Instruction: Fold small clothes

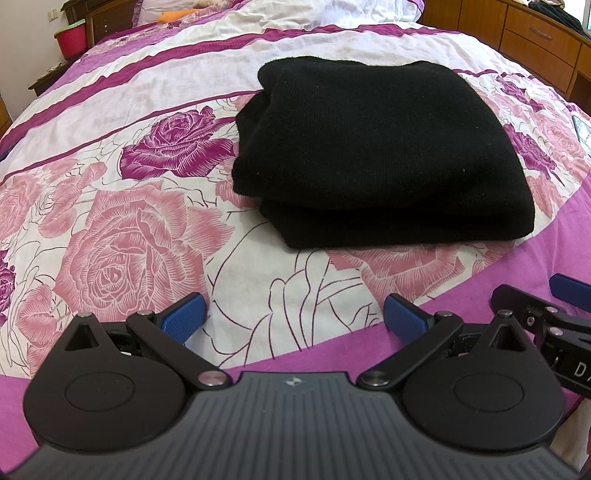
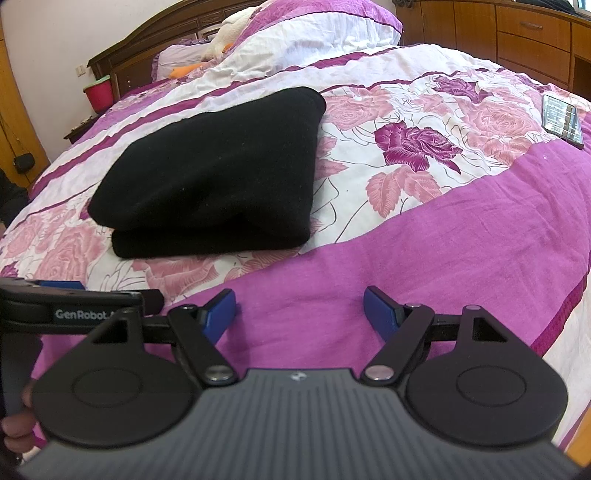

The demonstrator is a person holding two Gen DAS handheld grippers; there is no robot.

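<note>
so folded black garment (image 1: 384, 147) lies mid-bed, bedspread (image 1: 110, 221) bare w/ room around.

My fingers: blue ribbed pads (image 1: 184, 314) on black link arms.
My body: grey ribbed housing, two black round discs, silver pivot pins.
My marking: white "GenRobot" lettering on left gripper (image 2: 85, 314).

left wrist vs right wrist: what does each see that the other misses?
Left wrist only: nothing notable the right lacks.

Right wrist only: the whole phone, a white plush toy, the bed's headboard and a fingertip.

Both: the folded black garment on the floral bedspread, a red tub, wooden drawers, and both open, empty grippers: left gripper, right gripper.
</note>
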